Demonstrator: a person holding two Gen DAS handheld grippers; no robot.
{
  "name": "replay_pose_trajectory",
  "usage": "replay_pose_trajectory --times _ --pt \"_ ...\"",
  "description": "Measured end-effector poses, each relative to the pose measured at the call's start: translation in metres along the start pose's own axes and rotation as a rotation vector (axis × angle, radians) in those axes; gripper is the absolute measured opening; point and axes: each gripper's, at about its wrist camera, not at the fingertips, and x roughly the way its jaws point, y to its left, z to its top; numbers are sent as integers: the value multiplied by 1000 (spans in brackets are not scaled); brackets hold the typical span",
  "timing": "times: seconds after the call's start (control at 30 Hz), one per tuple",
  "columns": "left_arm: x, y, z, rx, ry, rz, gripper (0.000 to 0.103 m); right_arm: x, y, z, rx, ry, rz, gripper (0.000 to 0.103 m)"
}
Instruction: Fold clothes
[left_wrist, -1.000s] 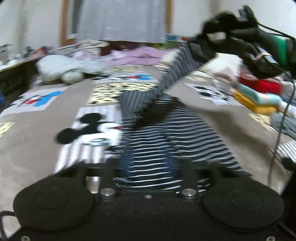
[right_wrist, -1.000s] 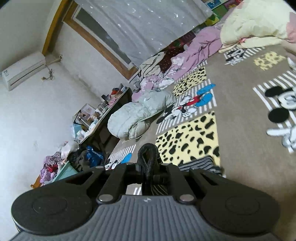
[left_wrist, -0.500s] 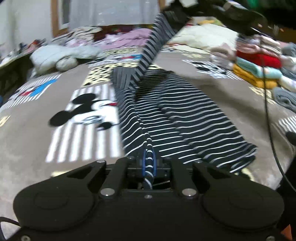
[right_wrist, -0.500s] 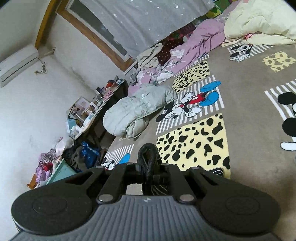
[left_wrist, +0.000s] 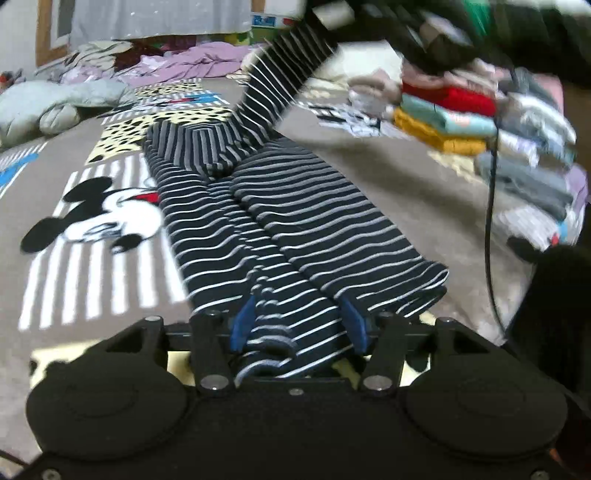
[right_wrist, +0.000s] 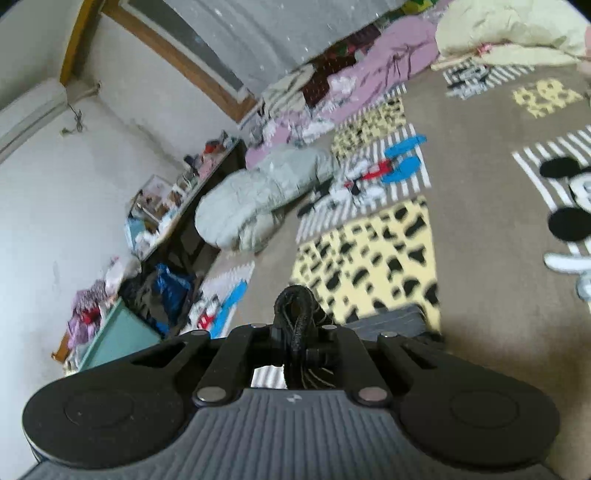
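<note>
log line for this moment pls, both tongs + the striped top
left tongs: just opened, striped top hem lying loose between | right tongs: shut on striped top, lifting far end | bedspread

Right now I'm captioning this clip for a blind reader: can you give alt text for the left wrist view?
A dark striped garment lies lengthwise on a cartoon-print bedspread, its near end between the left gripper's open blue pads. The blurred right gripper lifts its far end at top; folded clothes are stacked right.

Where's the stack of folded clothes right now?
In the left wrist view, the stack of folded clothes sits on the bed at upper right, beyond the striped garment and under the right gripper.
</note>
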Motion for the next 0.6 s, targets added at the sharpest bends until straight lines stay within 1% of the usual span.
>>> replay_pose_trajectory --times 0.07,0.13,0.17,0.23,0.3,0.33,0.37,0.43,0.47,0.5,0.53,0.6 --pt "-13 19 0 -62 -35 -7 48 -4 -11 -11 12 14 -9 9" --pt "-23 41 0 -167 -73 14 48 -9 -22 -21 29 25 -9 9" --pt "-25 49 0 -216 -88 11 45 -12 -26 -26 35 31 -7 9" --pt "-30 64 -1 -310 -122 -5 45 -16 -31 -35 43 43 -4 9" --pt "-36 71 -2 -384 -170 -65 45 -18 -35 -41 46 52 -4 9" --pt "-37 73 -3 -417 -184 -104 43 -19 -36 -44 50 54 -4 9" --pt "-36 74 -4 -447 -192 -135 37 -20 -38 -46 58 51 -3 9" --pt "-34 77 -6 -491 -194 -176 35 -23 -41 -47 73 40 2 9" --pt "-32 76 -6 -489 -183 -179 32 -24 -41 -47 78 33 3 9" --pt "-25 70 -6 -452 -146 -166 28 -25 -42 -47 83 27 5 9" --pt "-14 61 -6 -403 -89 -153 26 -26 -42 -46 87 23 9 9" --pt "7 39 -8 -292 13 -120 26 -27 -42 -43 92 15 17 9"
